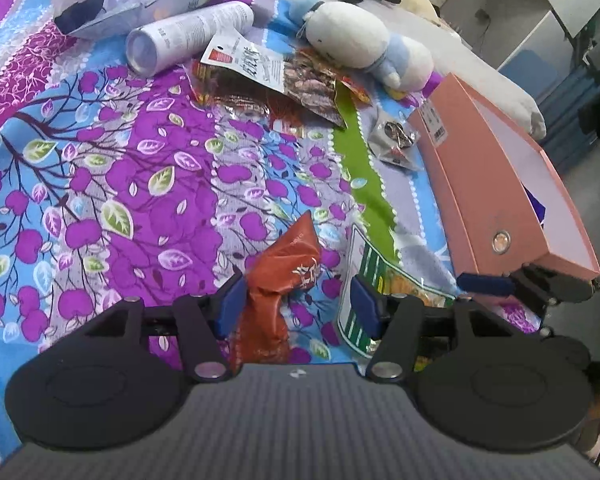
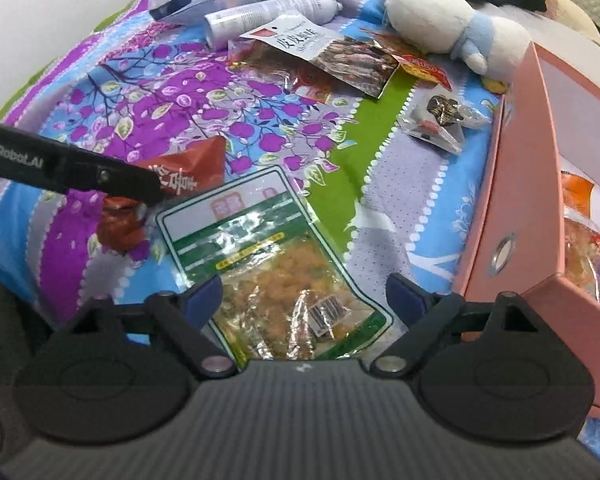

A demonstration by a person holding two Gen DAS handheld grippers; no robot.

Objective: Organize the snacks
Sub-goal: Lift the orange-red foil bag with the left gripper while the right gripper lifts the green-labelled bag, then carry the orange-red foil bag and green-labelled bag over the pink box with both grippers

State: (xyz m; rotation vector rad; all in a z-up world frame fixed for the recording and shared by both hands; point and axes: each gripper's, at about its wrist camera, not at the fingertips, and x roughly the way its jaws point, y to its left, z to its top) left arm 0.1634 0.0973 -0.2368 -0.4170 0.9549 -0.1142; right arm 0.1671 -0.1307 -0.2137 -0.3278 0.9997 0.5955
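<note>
While left gripper [image 1: 298, 300] straddles orange packet [image 1: 286, 264], unpressed | right gripper [image 2: 304, 296] wide over green-bordered pouch [image 2: 260, 240]

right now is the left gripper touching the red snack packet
Touching. In the left wrist view the left gripper straddles the red snack packet, one blue pad against its crumpled side; the other pad stands clear.

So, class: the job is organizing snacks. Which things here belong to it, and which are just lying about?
Belong: red snack packet, green-bordered snack bag, dried-fish packet, small clear packet, pink box.
Lying about: plush toy, white tube.
</note>
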